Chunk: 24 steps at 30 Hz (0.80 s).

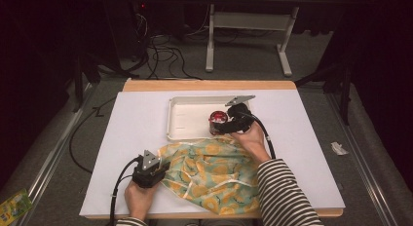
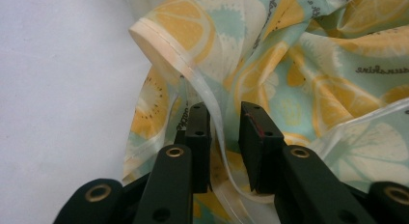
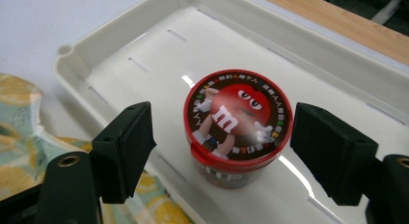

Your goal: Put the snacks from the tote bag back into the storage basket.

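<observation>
Your right gripper (image 3: pixel 219 151) released — jaws either side of candy tub (image 3: pixel 237 122) in white tray (image 3: pixel 120 45), your left gripper (image 2: pixel 224 137) slightly parted around bag strap (image 2: pixel 212 108) — near-left

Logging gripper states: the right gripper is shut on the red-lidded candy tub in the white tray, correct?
Not quite. The right gripper is open: in the right gripper view its jaws stand apart on either side of the candy tub, touching neither side. The tub does stand in the white tray.

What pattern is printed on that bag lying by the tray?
The bag has orange and lemon slices on pale mint green, clearest in the left gripper view.
</observation>
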{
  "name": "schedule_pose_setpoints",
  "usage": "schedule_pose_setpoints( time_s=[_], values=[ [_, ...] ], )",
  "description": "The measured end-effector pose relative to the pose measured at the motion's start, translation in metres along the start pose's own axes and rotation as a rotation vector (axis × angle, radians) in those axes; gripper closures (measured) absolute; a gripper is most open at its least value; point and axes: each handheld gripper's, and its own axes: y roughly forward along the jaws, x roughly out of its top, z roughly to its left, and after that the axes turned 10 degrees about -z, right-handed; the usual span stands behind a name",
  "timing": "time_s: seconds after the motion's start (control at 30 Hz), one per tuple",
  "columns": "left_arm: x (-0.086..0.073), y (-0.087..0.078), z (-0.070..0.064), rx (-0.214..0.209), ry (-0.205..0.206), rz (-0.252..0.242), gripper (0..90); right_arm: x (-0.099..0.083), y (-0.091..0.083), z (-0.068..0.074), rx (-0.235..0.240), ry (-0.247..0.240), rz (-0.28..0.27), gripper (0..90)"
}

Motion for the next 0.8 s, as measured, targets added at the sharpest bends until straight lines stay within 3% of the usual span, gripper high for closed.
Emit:
schedule_pose_setpoints(
  time_s=[0.3,0.57,0.8],
  values=[
    [0.0,0.0,0.0,0.001,-0.001,0.0,74.7,-0.001,-0.014,0.005,0.019,-0.012,-0.037,27.6],
    [0.0,0.0,0.0,0.001,-0.001,0.001,74.6,-0.002,-0.025,0.005,0.025,0.025,-0.061,33.9],
    [0.0,0.0,0.0,0.0,0.003,0.001,74.4,-0.005,-0.036,0.006,0.019,0.029,-0.066,38.5]
  ],
)
